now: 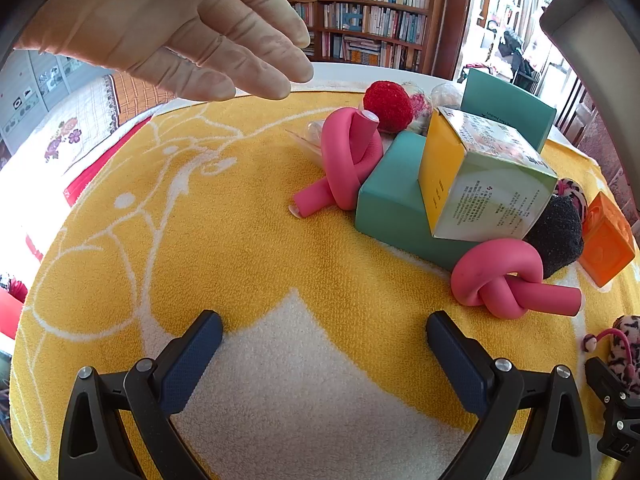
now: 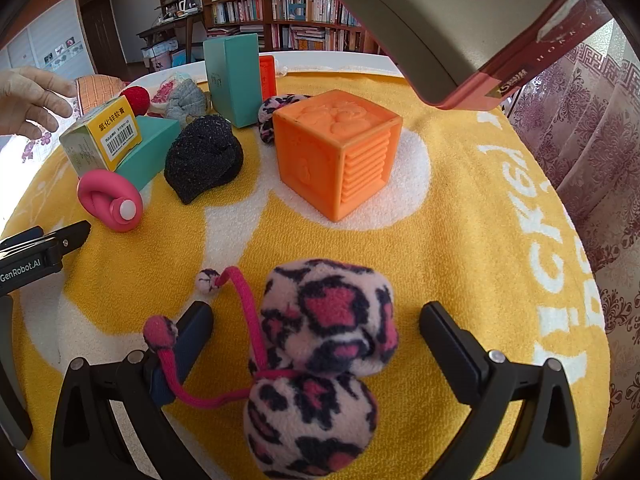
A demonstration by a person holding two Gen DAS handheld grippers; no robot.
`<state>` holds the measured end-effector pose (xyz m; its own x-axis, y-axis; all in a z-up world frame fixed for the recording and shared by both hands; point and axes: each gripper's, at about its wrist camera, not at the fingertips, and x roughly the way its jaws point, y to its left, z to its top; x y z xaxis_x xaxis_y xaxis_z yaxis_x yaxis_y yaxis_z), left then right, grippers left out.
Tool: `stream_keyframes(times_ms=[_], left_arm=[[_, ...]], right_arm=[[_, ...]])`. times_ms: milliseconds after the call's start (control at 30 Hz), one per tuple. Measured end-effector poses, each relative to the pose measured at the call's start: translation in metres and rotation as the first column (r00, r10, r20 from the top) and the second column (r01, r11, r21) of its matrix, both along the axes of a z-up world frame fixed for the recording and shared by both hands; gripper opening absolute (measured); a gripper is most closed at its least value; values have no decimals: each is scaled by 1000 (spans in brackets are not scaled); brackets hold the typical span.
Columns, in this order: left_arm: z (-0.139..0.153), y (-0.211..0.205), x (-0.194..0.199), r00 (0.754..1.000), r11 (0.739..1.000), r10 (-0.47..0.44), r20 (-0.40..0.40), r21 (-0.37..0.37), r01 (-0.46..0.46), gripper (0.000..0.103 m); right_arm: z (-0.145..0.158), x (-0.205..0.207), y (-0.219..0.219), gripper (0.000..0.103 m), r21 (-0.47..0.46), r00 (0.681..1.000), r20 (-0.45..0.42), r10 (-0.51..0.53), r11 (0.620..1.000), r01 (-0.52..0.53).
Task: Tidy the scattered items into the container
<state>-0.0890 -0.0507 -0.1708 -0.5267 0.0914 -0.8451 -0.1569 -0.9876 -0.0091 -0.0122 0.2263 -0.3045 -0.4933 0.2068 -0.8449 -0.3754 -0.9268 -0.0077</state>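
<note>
My left gripper (image 1: 324,336) is open and empty over the yellow towel (image 1: 240,248). Ahead right lie a pink knotted foam tube (image 1: 504,276), a second pink knot (image 1: 348,160), a teal box (image 1: 392,200) with a yellow-green carton (image 1: 484,176) leaning on it, a black sock ball (image 1: 560,232) and an orange cube (image 1: 606,240). My right gripper (image 2: 316,324) is open, with a leopard-print plush (image 2: 328,328) lying between its fingers, untouched by the pads. The orange cube (image 2: 336,148) stands beyond it. A large dark container (image 2: 440,20) hangs at the upper right.
A gloved hand (image 1: 192,32) hovers over the far left of the towel. An upright teal box (image 2: 232,76), a red pompom (image 1: 388,104) and grey and pink fabric balls (image 2: 180,96) sit at the back. Bookshelves (image 1: 376,12) stand behind the table.
</note>
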Motion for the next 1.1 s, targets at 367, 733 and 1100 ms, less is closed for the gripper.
stream_keyframes(times_ms=[367,733,1100], left_arm=[[0,0,0,1000,1000,0,0,0,0,103],[0,0,-2,1000,1000,0,1,0,0,103],[-2,-2,-2,1000,1000,1,0,0,-1,103]], right_arm=[[0,1,0,103,0,1000,0,1,1000,-1],[2,-1,-1,103,0,1000,0,-11,1000,11],[7,-7,-4,103,1,1000,0,-10,1000,10]])
